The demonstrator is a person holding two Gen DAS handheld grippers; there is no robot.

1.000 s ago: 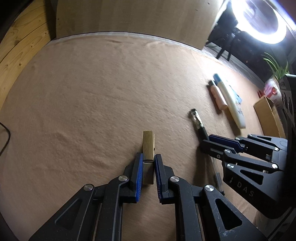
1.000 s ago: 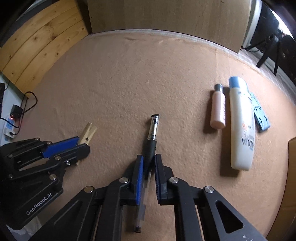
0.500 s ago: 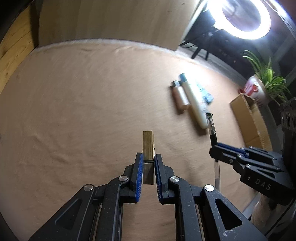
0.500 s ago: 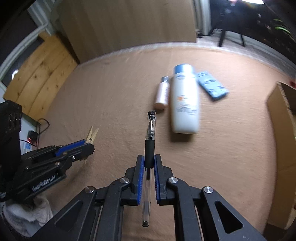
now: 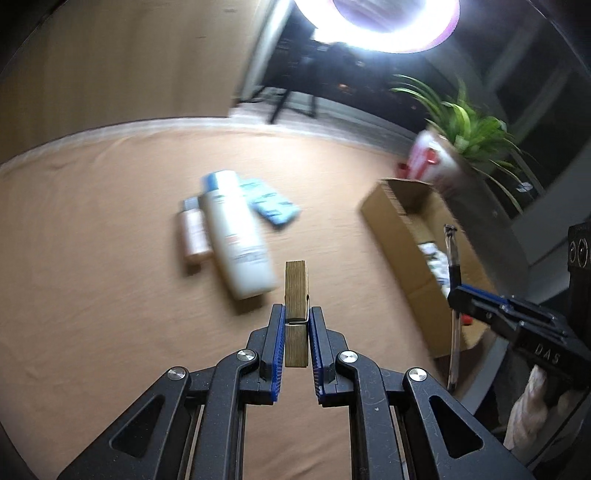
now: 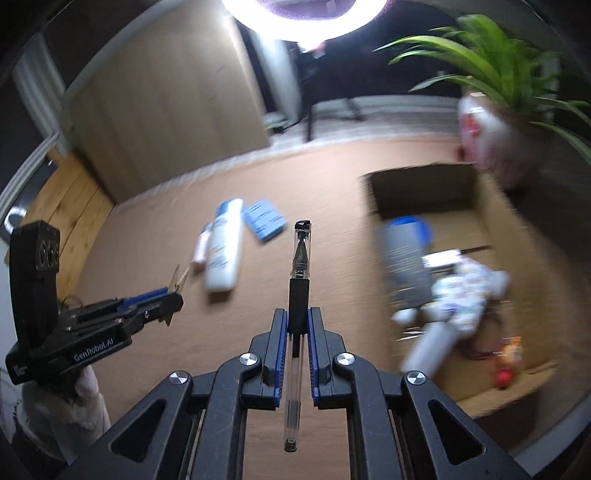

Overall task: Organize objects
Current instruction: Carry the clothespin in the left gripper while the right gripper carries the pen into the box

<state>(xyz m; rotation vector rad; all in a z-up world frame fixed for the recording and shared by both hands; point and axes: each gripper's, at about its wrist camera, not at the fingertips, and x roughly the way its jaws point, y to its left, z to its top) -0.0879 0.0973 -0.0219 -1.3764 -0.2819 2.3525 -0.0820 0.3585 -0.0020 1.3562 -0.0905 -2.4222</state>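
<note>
Tan cloth (image 5: 110,258) under ring light (image 5: 388,37); jaws grip clothespin (image 5: 295,291) and pen (image 6: 299,280).

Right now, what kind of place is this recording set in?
Probably a home room rigged for filming: a cloth-covered table with toiletries such as a white lotion bottle, a ring light on a stand, and a potted plant beside a cardboard box.

The left gripper (image 5: 296,317) points forward and down, and its blue-padded jaws are closed on a wooden clothespin (image 5: 296,291). The right gripper (image 6: 298,319) points down in the same way, a little to the right of the left one, and its jaws clamp a pen (image 6: 300,291) by the black grip.
</note>
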